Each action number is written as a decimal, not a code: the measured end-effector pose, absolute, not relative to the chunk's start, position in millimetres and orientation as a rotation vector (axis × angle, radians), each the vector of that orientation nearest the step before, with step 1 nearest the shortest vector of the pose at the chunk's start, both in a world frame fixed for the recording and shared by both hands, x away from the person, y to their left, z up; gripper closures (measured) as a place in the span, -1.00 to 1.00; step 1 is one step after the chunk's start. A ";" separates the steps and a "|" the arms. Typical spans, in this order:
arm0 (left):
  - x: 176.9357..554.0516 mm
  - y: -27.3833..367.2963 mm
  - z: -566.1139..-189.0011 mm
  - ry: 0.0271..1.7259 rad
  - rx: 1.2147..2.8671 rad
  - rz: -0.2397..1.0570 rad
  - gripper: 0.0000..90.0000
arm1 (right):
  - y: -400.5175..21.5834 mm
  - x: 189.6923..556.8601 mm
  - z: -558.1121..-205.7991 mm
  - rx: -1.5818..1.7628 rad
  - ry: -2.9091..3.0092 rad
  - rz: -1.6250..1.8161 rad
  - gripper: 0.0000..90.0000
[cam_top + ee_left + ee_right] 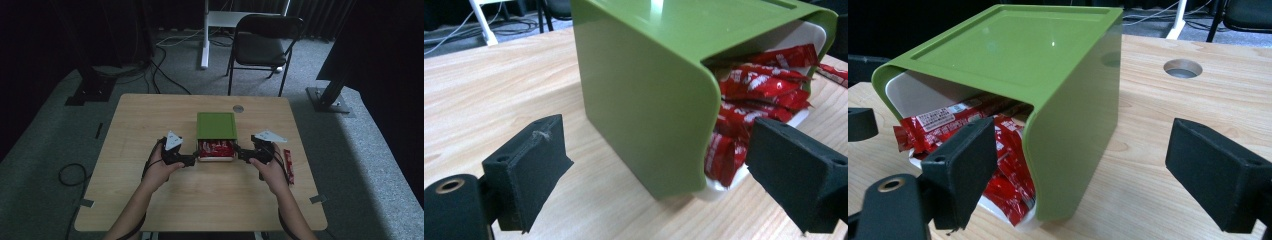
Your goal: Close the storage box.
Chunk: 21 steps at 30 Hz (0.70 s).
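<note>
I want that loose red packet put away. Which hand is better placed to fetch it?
Right: the loose packet lies just beside the right gripper; the left gripper sits across the green box.

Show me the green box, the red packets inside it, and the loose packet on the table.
green box [1013, 47], right gripper view, its top.
red packets [756, 87], left gripper view, the pile's middle.
loose packet [288, 166], high view, its middle.
</note>
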<state>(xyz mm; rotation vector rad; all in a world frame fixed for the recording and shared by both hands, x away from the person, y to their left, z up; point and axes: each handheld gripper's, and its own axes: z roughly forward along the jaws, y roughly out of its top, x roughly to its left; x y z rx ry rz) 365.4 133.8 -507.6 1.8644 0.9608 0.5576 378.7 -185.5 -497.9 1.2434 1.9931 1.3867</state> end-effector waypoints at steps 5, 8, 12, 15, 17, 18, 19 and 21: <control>360.4 142.6 -510.6 0.986 1.871 0.564 -0.77 | -192.9 375.6 -501.7 1.257 1.990 1.362 -0.72; 358.4 149.0 -511.4 1.004 1.862 0.570 -0.77 | -198.6 374.2 -504.3 1.271 1.982 1.358 -0.72; 355.3 158.1 -513.4 1.029 1.862 0.573 -0.77 | -205.8 372.0 -508.5 1.279 1.978 1.332 -0.72; 353.7 160.8 -514.8 1.035 1.863 0.570 -0.77 | -211.6 370.6 -511.9 1.297 1.969 1.321 -0.72; 351.9 163.5 -516.2 1.042 1.864 0.568 -0.77 | -215.8 369.0 -514.1 1.308 1.963 1.310 -0.72; 350.9 164.9 -516.9 1.047 1.867 0.567 -0.77 | -218.0 368.1 -515.1 1.314 1.960 1.307 -0.72; 350.1 166.1 -517.8 1.053 1.863 0.566 -0.77 | -220.1 367.0 -516.1 1.321 1.958 1.304 -0.72; 348.1 169.7 -520.2 1.067 1.870 0.566 -0.77 | -222.3 366.1 -517.2 1.321 1.958 1.297 -0.72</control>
